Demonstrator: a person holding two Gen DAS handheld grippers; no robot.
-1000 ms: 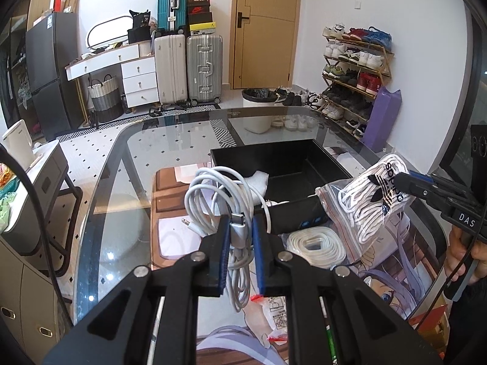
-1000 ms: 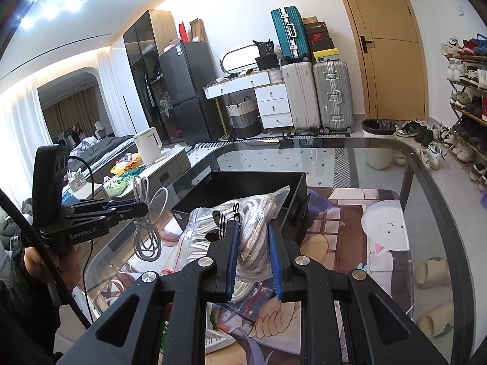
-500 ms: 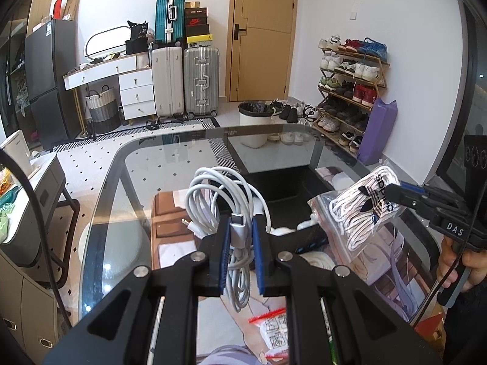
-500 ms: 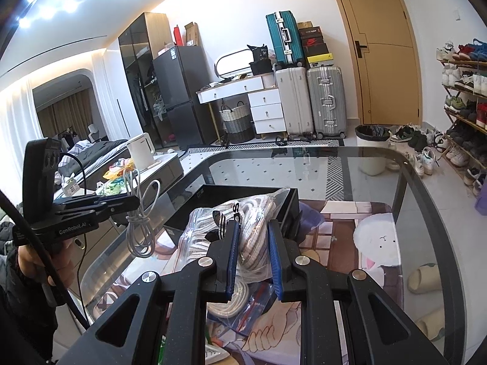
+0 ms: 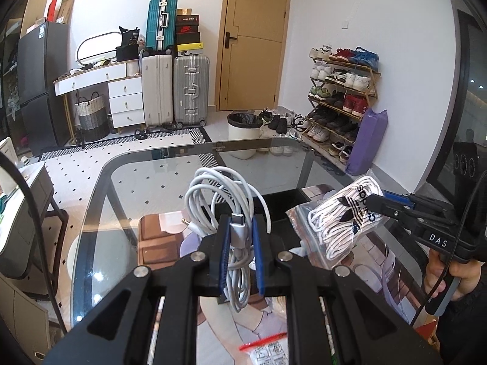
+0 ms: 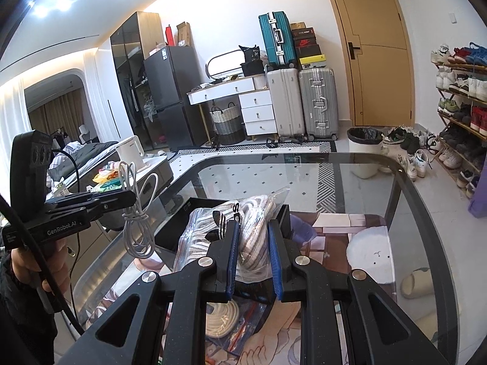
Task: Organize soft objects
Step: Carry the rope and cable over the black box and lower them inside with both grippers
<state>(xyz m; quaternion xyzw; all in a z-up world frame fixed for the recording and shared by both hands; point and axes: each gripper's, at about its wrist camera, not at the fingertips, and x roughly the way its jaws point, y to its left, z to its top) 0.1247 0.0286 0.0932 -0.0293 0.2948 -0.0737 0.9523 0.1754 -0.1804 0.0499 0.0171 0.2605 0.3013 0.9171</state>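
Observation:
My left gripper (image 5: 239,231) is shut on a coiled white charging cable (image 5: 225,194) and holds it in the air above the glass table (image 5: 121,200). It also shows in the right wrist view (image 6: 137,222), hanging at the left. My right gripper (image 6: 252,237) is shut on a clear zip bag of white laces (image 6: 252,222) with a black logo, lifted above the black storage box (image 6: 182,225). In the left wrist view the bag (image 5: 344,222) hangs at the right, over the box (image 5: 289,200).
Another bag with a coiled white cord (image 6: 222,316) lies on the printed mat below my right gripper. A small packet with a red strip (image 5: 268,349) lies near the front edge. Suitcases, a shoe rack and a bin stand beyond the table.
Both grippers have risen with their loads. The cable and the lace bag now hang higher above the box, which shows smaller and lower in both views.

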